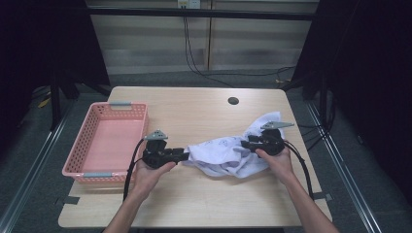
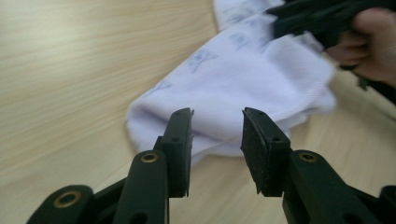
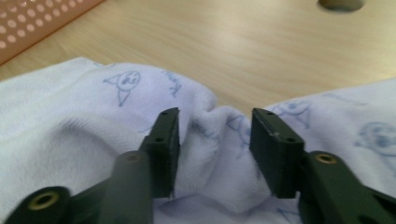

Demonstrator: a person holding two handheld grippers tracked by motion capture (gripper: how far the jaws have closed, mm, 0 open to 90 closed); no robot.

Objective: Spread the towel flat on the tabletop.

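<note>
A white printed cloth (image 1: 228, 154), soft and towel-like with small pale-blue cartoon figures, lies crumpled on the wooden surface (image 1: 194, 116), right of centre and well apart from the pink perforated basket (image 1: 104, 141) at the left edge; the basket's floor looks bare, though the high view is too coarse to be sure. The left claw (image 2: 216, 122) sits at the cloth's left end, its jaws parted with a clear gap, the rolled hem lying just beyond the tips and not pinched; in the high view it (image 1: 183, 155) meets the cloth's edge. The right claw (image 3: 215, 125) hangs over the cloth's right half, jaws apart as well, a raised fold of fabric standing between them but the pads not pressing on it; the right hand (image 1: 277, 158) holds it low above the bunched part.

The step in hand, as I judge it, is a re-grip between pulls: both claws are loose on the cloth, which is neither flat nor folded yet. The next move calls for each claw to find a true edge or corner rather than a mid-fabric wrinkle, close firmly on a single layer, then draw apart to spread the cloth; grabbing the bunched fold would likely just drag the heap.
</note>
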